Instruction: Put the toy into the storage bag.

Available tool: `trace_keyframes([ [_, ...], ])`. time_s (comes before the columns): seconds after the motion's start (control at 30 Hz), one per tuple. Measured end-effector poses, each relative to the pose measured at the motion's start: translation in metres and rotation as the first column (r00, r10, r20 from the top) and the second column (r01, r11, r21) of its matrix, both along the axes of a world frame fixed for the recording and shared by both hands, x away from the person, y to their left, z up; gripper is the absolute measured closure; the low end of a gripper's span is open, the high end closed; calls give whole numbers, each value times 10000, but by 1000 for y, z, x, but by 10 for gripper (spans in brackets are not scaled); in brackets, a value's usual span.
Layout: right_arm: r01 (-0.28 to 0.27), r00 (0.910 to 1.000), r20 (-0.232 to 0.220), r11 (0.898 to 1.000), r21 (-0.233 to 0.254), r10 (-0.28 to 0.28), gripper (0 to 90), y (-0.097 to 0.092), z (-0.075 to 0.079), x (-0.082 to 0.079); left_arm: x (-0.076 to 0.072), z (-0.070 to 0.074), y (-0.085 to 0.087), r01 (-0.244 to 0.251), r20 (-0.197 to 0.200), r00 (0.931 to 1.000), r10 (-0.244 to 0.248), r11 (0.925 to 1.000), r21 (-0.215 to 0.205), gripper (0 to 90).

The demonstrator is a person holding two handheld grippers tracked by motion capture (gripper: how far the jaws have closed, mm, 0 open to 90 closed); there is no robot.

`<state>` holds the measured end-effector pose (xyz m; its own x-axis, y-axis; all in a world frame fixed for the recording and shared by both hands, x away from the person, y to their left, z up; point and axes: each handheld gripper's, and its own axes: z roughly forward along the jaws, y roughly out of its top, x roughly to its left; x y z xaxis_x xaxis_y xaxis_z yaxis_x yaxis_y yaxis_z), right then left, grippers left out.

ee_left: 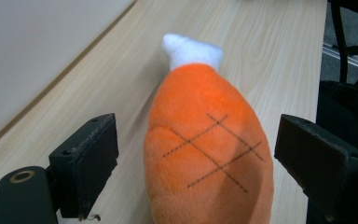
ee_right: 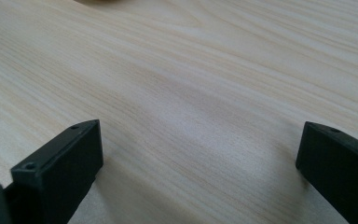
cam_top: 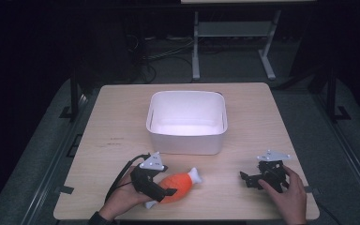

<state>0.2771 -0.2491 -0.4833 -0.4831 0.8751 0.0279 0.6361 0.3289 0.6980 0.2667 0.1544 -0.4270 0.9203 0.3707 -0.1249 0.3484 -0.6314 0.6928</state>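
Orange plush drumstick (ee_left: 208, 144) on the table (cam_top: 122, 136), between the wide-apart jaws of the left hand-held gripper (ee_left: 209, 161), untouched.

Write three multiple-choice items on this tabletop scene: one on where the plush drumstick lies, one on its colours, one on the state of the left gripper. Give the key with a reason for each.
1. Where is the plush drumstick?
A. Inside the white bin
B. On the table, in front of the white bin
C. On the floor

2. What colours is it?
A. Orange with a white end
B. Green with a yellow end
C. All black

3. How is the left gripper?
A. Shut on nothing
B. Lifting the toy into the air
C. Open, a jaw on each side of the toy

Key: B, it lies on the wood nearer the person than the bin; A, orange body, white tip; C, gaps show between both jaws and the plush.
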Motion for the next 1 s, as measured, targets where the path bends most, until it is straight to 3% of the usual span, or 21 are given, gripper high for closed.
trace_keyframes([
  [0.53, 0, 10000, -1, 10000, 0, 0, 0, 0, 0, 0, 0, -14, -8, 349, -217, 9992, -345, 9993, 161, 128],
  [0.8, -1, 10000, -1, 10000, 0, 1, 0, 0, 0, 0, -3, -20, -17, 835, -418, 9958, -813, 9949, 564, 131],
  [1.0, 0, 10000, -2, 10000, 0, 0, 0, 0, 0, 0, -4, -22, -20, 887, -430, 9954, -855, 9929, 786, 144],
])
